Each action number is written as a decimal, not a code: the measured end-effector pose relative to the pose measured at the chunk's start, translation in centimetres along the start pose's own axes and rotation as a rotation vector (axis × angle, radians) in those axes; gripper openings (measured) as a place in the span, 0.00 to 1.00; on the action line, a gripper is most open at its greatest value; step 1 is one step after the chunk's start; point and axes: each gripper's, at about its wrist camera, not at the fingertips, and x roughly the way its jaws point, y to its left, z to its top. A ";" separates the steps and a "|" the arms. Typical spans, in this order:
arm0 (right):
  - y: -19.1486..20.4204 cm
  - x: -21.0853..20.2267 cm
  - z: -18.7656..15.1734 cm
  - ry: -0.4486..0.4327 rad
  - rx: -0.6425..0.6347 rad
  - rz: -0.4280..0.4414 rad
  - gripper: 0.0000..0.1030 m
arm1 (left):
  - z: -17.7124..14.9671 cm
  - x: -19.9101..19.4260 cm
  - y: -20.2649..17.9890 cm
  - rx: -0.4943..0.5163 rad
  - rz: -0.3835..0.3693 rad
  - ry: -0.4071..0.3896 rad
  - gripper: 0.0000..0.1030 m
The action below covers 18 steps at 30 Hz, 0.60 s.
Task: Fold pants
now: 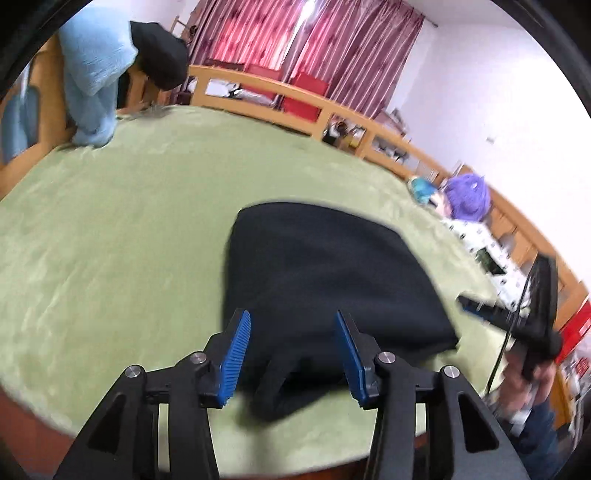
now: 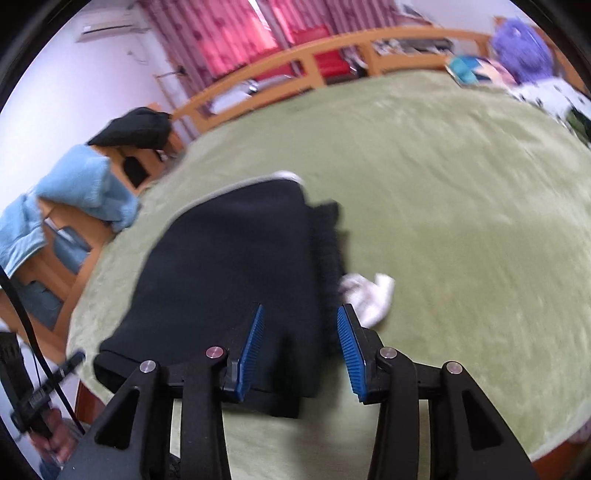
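The black pants (image 1: pixel 325 280) lie folded on the green blanket (image 1: pixel 110 229). My left gripper (image 1: pixel 291 354) and right gripper (image 2: pixel 301 347) hover above them, jaws apart, empty. I reckon a careless descent could snag and undo the fold.

You are in a home bedroom: a wide bed (image 1: pixel 110 221) under a green plush cover, a wooden bed rail (image 1: pixel 258 99), pink striped curtains (image 1: pixel 332 48) at the window, a wall air conditioner (image 2: pixel 110 27), and a purple-haired doll (image 1: pixel 467 197) at the bed's edge.

No legible text, label or number anywhere
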 end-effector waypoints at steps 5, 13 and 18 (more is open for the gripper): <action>0.9 3.1 -1.5 0.091 -0.087 -0.077 0.20 | -1.8 5.9 -0.7 -0.020 -0.034 0.169 0.29; -0.3 3.0 -2.1 0.093 -0.073 -0.125 0.01 | -5.0 5.2 -0.1 -0.018 -0.003 0.201 0.19; -1.1 1.5 -2.0 0.026 -0.001 -0.099 0.44 | -4.6 3.9 1.0 -0.020 0.040 0.147 0.34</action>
